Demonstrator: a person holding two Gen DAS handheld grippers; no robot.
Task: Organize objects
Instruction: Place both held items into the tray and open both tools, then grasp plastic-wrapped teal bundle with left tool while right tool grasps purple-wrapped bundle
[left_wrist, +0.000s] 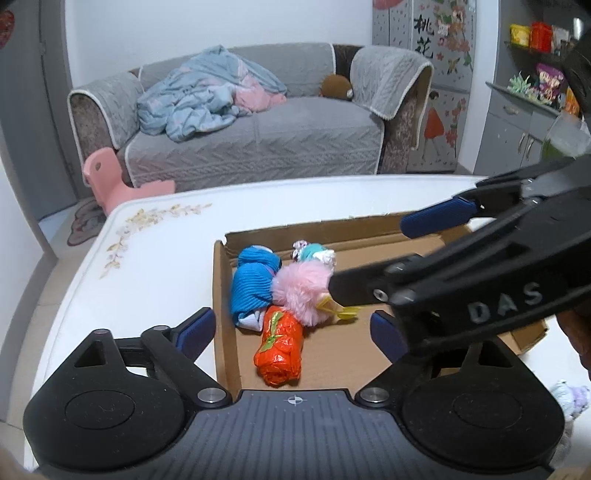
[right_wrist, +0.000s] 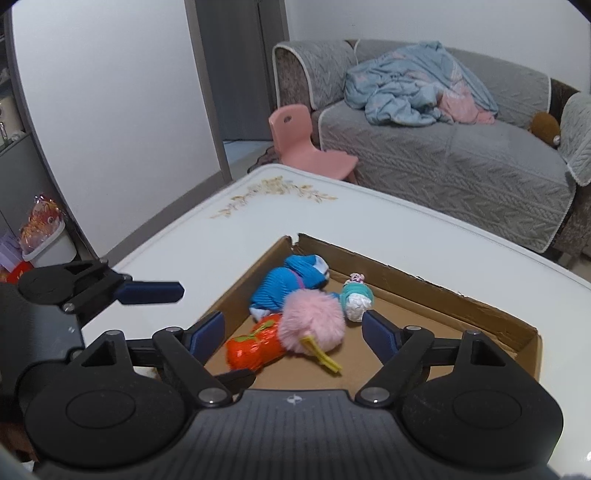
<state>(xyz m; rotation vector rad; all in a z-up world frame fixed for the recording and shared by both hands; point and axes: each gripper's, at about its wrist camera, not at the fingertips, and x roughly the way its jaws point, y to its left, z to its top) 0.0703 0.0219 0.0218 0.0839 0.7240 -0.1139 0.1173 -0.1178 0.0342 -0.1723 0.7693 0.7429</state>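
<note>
A shallow cardboard tray lies on the white table. In its corner lie a rolled blue sock, a pink fluffy clip with a yellow beak, an orange wrapped roll and a small teal-and-white bundle. My left gripper is open and empty over the tray's near-left corner. My right gripper is open and empty just above the pink clip; it also shows in the left wrist view.
A grey sofa with a blue-pink blanket stands beyond the table, a pink child's chair beside it. Shelves with snacks are at the right. A pale bundle lies on the table at the right edge.
</note>
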